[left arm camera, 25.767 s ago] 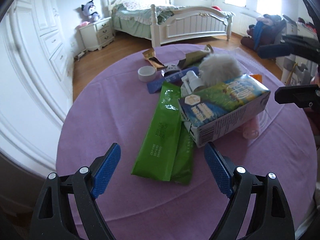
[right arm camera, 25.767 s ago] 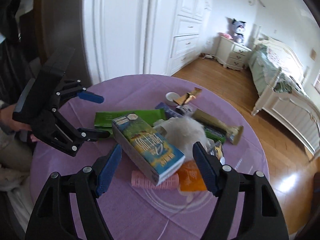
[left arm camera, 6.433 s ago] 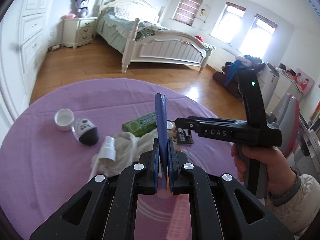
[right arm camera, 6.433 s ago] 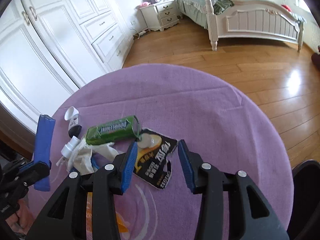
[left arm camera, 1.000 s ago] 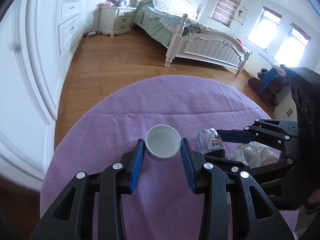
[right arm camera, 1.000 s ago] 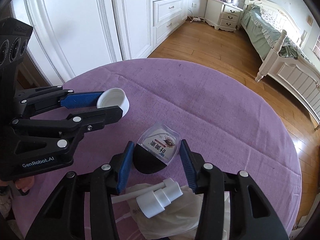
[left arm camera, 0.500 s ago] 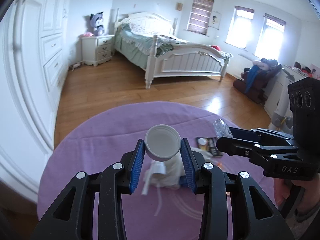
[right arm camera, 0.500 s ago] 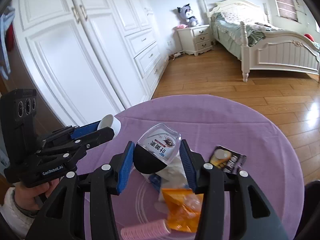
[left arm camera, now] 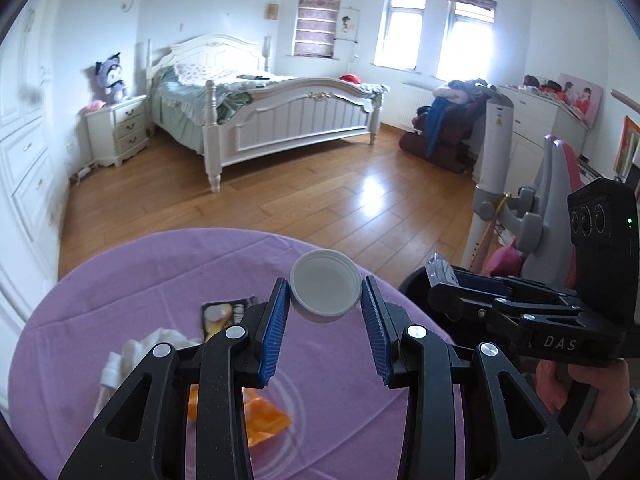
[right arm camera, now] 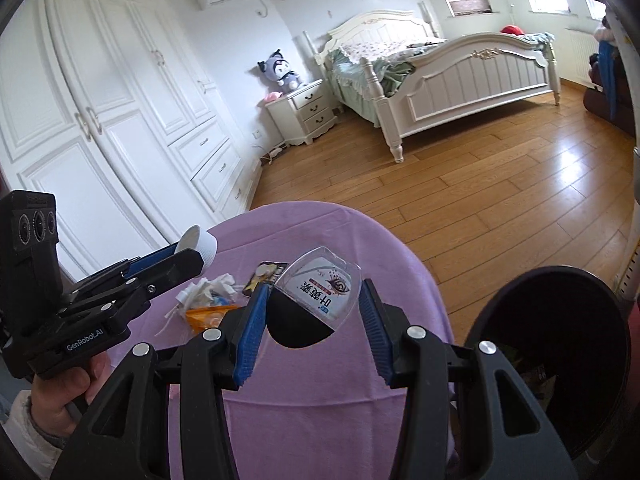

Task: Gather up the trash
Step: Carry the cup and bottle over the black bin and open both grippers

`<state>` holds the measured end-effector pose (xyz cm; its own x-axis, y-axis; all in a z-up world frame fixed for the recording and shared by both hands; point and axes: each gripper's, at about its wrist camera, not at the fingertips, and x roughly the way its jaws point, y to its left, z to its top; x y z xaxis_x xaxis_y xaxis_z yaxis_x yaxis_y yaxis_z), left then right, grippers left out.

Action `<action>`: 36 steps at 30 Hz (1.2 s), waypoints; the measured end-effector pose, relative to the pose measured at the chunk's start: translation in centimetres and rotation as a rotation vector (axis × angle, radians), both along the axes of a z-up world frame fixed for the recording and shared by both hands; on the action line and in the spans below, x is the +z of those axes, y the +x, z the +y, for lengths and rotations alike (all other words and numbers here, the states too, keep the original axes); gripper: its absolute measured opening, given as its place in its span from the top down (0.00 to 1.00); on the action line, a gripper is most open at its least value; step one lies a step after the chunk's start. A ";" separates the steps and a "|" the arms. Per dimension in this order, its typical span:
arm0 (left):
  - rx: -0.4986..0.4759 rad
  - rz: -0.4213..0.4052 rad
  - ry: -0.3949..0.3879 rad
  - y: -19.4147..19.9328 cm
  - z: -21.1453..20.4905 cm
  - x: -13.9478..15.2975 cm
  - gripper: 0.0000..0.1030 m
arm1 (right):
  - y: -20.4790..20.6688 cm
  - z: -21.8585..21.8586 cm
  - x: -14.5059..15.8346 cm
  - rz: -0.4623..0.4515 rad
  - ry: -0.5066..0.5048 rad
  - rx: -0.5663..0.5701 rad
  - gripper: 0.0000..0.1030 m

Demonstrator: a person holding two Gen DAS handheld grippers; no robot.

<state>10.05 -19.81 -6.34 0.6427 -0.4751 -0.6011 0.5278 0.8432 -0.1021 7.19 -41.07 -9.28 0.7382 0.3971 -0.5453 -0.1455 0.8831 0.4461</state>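
My left gripper (left arm camera: pixel 325 310) is shut on a white round cap (left arm camera: pixel 325 285) and holds it in the air above the right edge of the purple table (left arm camera: pixel 100 300). My right gripper (right arm camera: pixel 310 322) is shut on a clear and black plastic container with a printed label (right arm camera: pixel 316 300), held above the table's edge next to a black trash bin (right arm camera: pixel 552 352). The right gripper also shows in the left wrist view (left arm camera: pixel 460 280), over the bin's rim (left arm camera: pixel 412 284). The left gripper with the cap (right arm camera: pixel 200 248) shows at left in the right wrist view.
On the table lie a black snack wrapper (left arm camera: pixel 224 314), a crumpled white tissue with a spray nozzle (left arm camera: pixel 132 356) and an orange wrapper (left arm camera: pixel 256 420). Beyond it are wooden floor, a white bed (left arm camera: pixel 260 112) and wardrobes (right arm camera: pixel 100 120).
Both grippers have lifted and swung to the right with the cap and the container, from above the table's middle to its right edge beside the bin.
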 end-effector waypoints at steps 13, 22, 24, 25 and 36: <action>-0.173 0.142 -0.060 0.4 -12.1 -4.9 0.63 | -1.6 -8.9 -5.8 0.085 0.085 -0.204 0.56; -0.235 0.242 -0.042 1.3 -17.3 -8.3 0.63 | -2.8 -13.3 -9.7 0.142 0.131 -0.297 0.56; -0.246 0.255 -0.033 1.4 -18.2 -8.8 0.63 | -3.2 -13.9 -10.4 0.152 0.137 -0.302 0.56; -0.251 0.260 -0.029 1.4 -18.6 -9.0 0.63 | -3.0 -14.0 -10.6 0.156 0.139 -0.305 0.56; -0.270 0.215 0.009 0.8 -20.6 -8.6 0.33 | -4.1 -16.6 -11.5 0.174 0.159 -0.387 0.51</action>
